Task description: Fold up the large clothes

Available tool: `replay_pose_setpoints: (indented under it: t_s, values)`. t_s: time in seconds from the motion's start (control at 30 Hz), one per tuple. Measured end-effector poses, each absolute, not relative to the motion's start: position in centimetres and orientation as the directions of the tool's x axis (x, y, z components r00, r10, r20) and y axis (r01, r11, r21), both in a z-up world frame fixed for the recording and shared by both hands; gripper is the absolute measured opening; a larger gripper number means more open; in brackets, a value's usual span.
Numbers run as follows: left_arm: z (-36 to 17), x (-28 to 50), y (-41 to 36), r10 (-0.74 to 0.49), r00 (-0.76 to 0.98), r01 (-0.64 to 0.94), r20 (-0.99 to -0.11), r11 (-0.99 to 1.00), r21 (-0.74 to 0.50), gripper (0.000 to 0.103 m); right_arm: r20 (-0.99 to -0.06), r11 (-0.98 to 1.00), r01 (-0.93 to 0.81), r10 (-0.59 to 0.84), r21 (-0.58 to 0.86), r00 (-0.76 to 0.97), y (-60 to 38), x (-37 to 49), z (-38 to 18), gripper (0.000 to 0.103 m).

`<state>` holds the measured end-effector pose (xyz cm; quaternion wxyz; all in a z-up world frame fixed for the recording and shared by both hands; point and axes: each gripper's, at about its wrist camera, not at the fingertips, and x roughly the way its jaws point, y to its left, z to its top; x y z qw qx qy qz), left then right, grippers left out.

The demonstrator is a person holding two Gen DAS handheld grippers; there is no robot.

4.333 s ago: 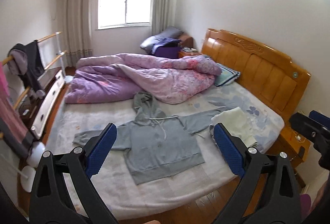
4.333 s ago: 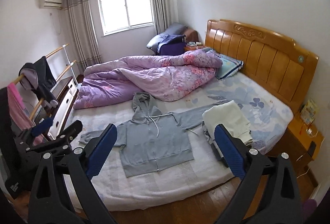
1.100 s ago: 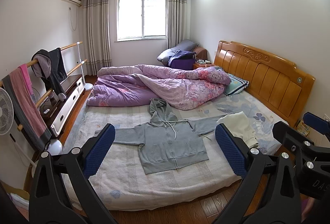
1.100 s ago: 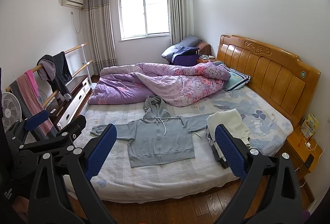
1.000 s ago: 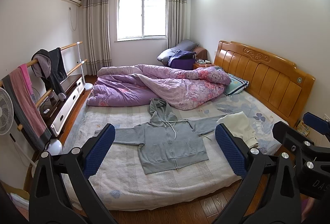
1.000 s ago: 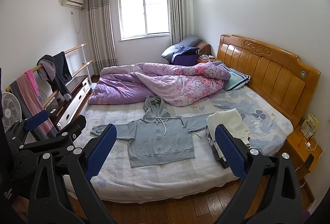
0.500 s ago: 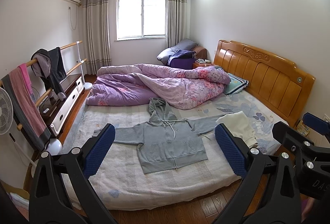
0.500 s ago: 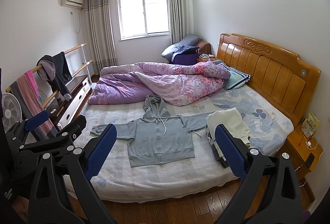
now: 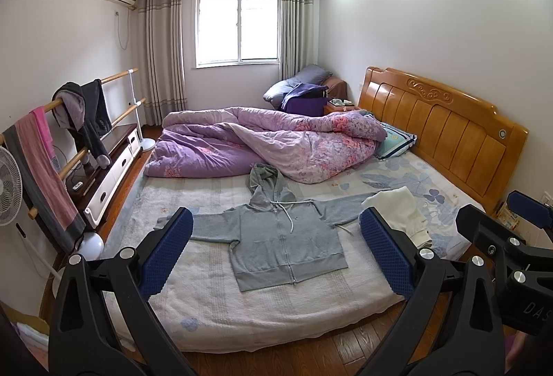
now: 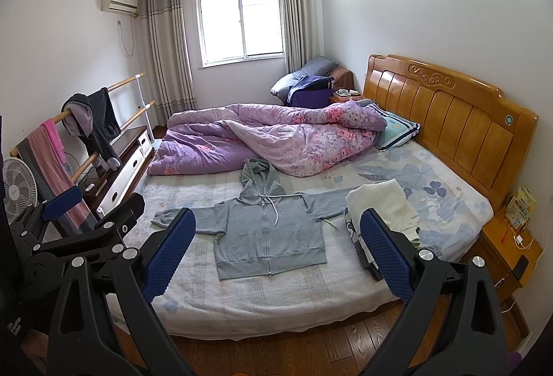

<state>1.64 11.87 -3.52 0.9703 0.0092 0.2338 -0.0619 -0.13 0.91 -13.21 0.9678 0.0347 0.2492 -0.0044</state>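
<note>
A grey zip hoodie (image 9: 283, 237) lies flat, front up, sleeves spread, on the bed (image 9: 214, 300); it also shows in the right wrist view (image 10: 266, 234). My left gripper (image 9: 276, 248) is open and empty, held back from the bed's near edge, well short of the hoodie. My right gripper (image 10: 276, 248) is open and empty at a similar distance. The right gripper also shows at the right edge of the left wrist view (image 9: 501, 237), and the left gripper at the left of the right wrist view (image 10: 86, 223).
A stack of folded white clothes (image 10: 380, 206) lies right of the hoodie. A purple quilt (image 9: 269, 140) is heaped behind it. A wooden headboard (image 9: 442, 127) is on the right, a nightstand (image 10: 511, 237) beside it. A clothes rack (image 9: 52, 134) and fan (image 9: 10, 189) stand on the left.
Both grippers have pulled back from the bed since four seconds ago, so more of the room shows. In the last second almost nothing has moved.
</note>
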Motion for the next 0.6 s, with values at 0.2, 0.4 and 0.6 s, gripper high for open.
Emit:
replay_pose_setpoints:
  t_s: [0.2,0.4,0.6]
  values:
    - [-4.6,1.8,11.1,-0.120,0.877,0.131,-0.466,0.991,-0.008,0.098,-0.487,0.997,0.027,0.010,0.069,0.873,0.9,-0.2,-13.4,0.093]
    - [-4.7,2.1,11.0,-0.121,0.875,0.131,-0.469,0.991,-0.011,0.098,-0.489,0.997,0.027,0.010,0.068,0.872,1.1,-0.4,-13.4,0.093]
    - [-4.6,2.2,10.9,-0.119,0.875,0.129,-0.470,0.992,-0.010,0.098,-0.489,0.997,0.026,0.011,0.069,0.872,1.3,-0.5,-13.5,0.093]
